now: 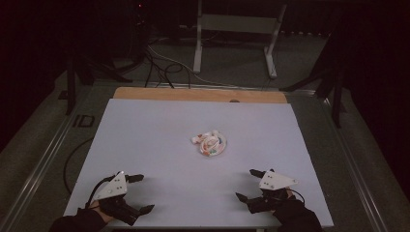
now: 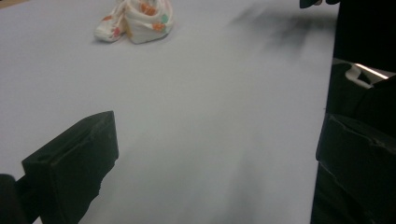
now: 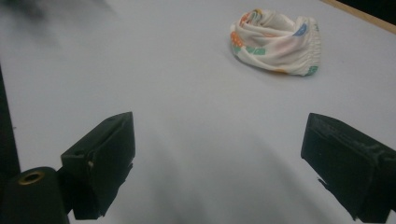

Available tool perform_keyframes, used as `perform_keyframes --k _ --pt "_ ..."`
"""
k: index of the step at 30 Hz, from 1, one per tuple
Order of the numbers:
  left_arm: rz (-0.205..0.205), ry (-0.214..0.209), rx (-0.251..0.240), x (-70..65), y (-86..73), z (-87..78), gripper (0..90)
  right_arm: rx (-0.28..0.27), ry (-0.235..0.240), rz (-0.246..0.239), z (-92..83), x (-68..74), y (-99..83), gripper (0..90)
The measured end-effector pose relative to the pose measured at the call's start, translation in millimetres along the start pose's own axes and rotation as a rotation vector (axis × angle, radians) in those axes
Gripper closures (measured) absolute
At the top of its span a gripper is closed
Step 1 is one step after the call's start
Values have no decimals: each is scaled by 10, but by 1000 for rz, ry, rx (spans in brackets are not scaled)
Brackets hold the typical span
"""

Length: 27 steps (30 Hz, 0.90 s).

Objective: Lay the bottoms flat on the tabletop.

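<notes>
Overall, the table (image 1: pixel 145 145) carries a pale sheet over its top, with a strip of bare wood along the far edge. A small bunched cloth (image 1: pixel 210 143), white with orange and green patches, lies near the middle of the sheet, well apart from both grippers. Left gripper (image 1: pixel 143 193) sits at the near left corner, jaws spread wide, nothing between them. Right gripper (image 1: pixel 248 184) sits at the near right, jaws likewise apart and empty. Both point roughly toward the cloth.
</notes>
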<state>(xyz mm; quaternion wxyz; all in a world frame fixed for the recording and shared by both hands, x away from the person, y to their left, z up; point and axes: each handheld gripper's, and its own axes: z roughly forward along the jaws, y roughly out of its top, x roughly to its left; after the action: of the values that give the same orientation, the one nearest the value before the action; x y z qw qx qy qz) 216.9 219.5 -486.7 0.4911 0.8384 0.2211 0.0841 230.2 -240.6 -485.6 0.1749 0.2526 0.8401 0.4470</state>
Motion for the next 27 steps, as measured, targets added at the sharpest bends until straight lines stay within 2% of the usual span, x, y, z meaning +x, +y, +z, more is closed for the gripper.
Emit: perform_keyframes --k 8,13,17,20,22,27 --pt "24 -31 13 -10 116 46 3 -18 -21 -9 -112 -2 120 105" --pt "35 -38 -1 12 217 61 3 -37 -28 -6 -166 -16 214 105" --pt "42 -48 -8 36 318 75 3 -34 -42 -31 -175 -40 277 105" --pt "54 -45 -2 48 384 77 3 -41 -45 -27 -180 -66 331 105" --pt "59 -49 -8 63 431 77 3 -44 -49 -47 -183 -82 373 105" --pt "63 -56 -17 110 527 104 3 -59 -52 -40 -186 -118 478 106"
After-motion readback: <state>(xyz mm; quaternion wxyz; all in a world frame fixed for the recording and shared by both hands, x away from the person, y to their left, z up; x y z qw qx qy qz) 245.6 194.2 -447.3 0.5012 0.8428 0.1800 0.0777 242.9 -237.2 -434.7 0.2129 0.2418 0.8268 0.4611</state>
